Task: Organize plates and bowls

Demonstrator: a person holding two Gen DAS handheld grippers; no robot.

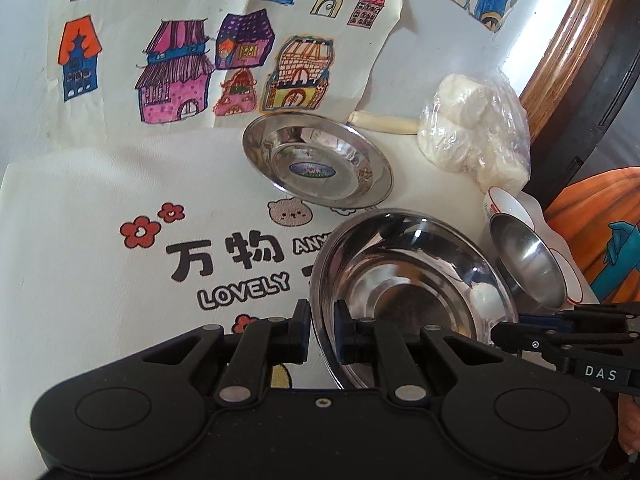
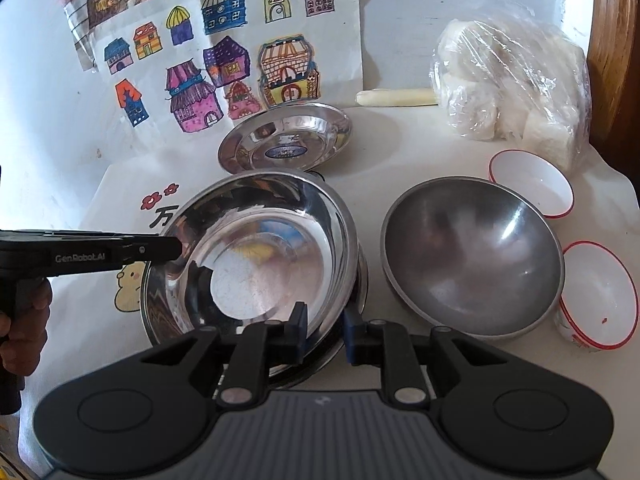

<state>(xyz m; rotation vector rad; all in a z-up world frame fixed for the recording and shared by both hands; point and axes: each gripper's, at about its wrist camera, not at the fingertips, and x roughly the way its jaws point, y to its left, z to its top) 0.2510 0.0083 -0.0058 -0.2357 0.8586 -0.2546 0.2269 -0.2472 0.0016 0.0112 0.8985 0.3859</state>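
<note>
Right wrist view: three steel dishes (image 2: 252,256), two white bowls (image 2: 530,188).

Silver steel basin (image 2: 256,248), red-rimmed white bowls (image 2: 530,188), cloth (image 1: 100,280) printed with red flowers.

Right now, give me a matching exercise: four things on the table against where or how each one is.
Things:
1. plate
2. basin
3. grey bowl
4. bag

States:
a. clear plastic, back right
b. dull inside, nothing gripping it
c. blue sticker in its middle
d. rim held by left hand-held gripper and right hand-held gripper

Pairs: 1-c, 2-d, 3-b, 4-a
</note>
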